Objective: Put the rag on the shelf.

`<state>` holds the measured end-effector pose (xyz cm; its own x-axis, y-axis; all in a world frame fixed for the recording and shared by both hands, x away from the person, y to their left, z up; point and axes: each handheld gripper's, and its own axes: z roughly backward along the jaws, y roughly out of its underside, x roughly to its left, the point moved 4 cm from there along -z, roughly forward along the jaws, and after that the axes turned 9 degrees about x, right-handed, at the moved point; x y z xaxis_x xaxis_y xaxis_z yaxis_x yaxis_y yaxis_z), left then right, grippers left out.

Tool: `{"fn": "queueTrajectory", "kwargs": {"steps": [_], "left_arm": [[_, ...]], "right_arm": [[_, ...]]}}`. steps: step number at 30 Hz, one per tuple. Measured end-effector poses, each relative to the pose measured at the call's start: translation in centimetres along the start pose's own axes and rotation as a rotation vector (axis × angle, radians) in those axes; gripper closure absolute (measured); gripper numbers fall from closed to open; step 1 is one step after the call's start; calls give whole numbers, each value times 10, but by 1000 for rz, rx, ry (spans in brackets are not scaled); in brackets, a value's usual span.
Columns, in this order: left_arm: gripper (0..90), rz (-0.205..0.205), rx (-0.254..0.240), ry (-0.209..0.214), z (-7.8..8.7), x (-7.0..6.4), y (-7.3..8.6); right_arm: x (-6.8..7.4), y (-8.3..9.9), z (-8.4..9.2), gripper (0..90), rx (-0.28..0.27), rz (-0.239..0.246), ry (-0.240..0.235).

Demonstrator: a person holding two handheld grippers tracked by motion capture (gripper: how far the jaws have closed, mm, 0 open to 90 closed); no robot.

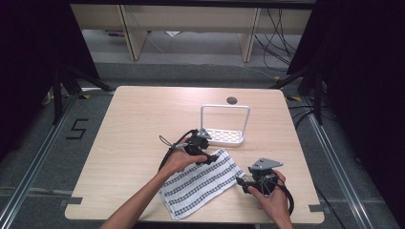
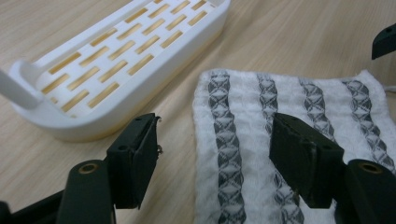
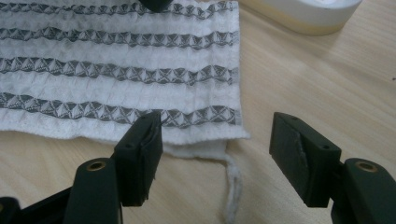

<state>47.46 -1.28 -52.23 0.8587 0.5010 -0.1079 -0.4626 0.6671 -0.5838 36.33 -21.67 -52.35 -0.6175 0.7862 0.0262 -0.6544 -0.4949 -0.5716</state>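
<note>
Towel (image 2: 299, 107): waffle-weave cloth, rough. Rack (image 2: 140, 51): smooth, probably plastic. Table (image 1: 138, 124): matt wood-grain.

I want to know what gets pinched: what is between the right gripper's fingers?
A corner of the striped towel with its loose thread, seen in the right gripper view.

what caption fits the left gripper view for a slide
Open left tongs poised over the corner of a striped white cloth, with a slotted white tray beside it on the wooden table.

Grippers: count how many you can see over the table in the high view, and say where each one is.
2. The left gripper is at the far corner of the striped cloth, beside the white rack. The right gripper is at the cloth's right corner.
</note>
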Motion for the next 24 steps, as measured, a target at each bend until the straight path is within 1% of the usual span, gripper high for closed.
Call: {"fn": "queueTrajectory", "kwargs": {"steps": [3, 4, 5, 6, 7, 8, 9, 10, 11, 13, 14, 15, 16, 18, 19, 20, 22, 24], "left_arm": [[340, 1, 5, 6, -4, -1, -3], [349, 4, 3, 11, -5, -1, -4], [349, 11, 3, 15, -7, -1, -5], [353, 34, -15, 18, -9, -3, -7], [364, 9, 6, 8, -10, -2, -7], [364, 18, -1, 18, -12, -3, -9], [376, 7, 12, 16, -13, -2, -9], [376, 8, 20, 10, -17, -2, -11], [378, 10, 22, 13, -18, -2, -13], [381, 8, 22, 9, -19, -2, -14], [382, 18, 27, 13, -22, -2, -16], [381, 18, 27, 13, -22, -2, -16], [381, 19, 31, 10, -24, -2, -18], [385, 20, 32, 16, -26, -2, -21], [385, 21, 33, 16, -28, -4, -22], [386, 21, 35, 21, -29, -5, -23], [382, -7, 65, 1, -32, -6, -24], [386, -1, 59, 3, -33, -6, -26]], "right_arm": [[0, -1, -1, 362, 2, 0, 2], [0, -1, -2, 362, 13, 1, 4], [0, -1, -2, 362, 13, 1, 4], [1, -1, -3, 362, 14, 0, 0], [1, -2, -4, 365, 13, 5, 0], [1, -2, -4, 365, 13, 5, 0], [1, -2, -5, 368, 11, 16, 6], [3, -2, -5, 370, 25, -6, -3], [2, -3, -6, 370, 18, 10, 2], [2, -3, -6, 371, 21, 8, -1], [2, -4, -8, 381, 26, 11, 1], [2, -4, -8, 381, 26, 11, 1], [3, -5, -8, 386, 34, -4, -4], [2, -6, -11, 388, 36, -3, 2], [0, -6, -13, 388, 31, 5, 8], [-2, -5, -15, 398, 35, -3, 0], [-3, -5, -17, 413, 38, -10, -4], [-3, -5, -19, 425, 40, 0, 2]]}}
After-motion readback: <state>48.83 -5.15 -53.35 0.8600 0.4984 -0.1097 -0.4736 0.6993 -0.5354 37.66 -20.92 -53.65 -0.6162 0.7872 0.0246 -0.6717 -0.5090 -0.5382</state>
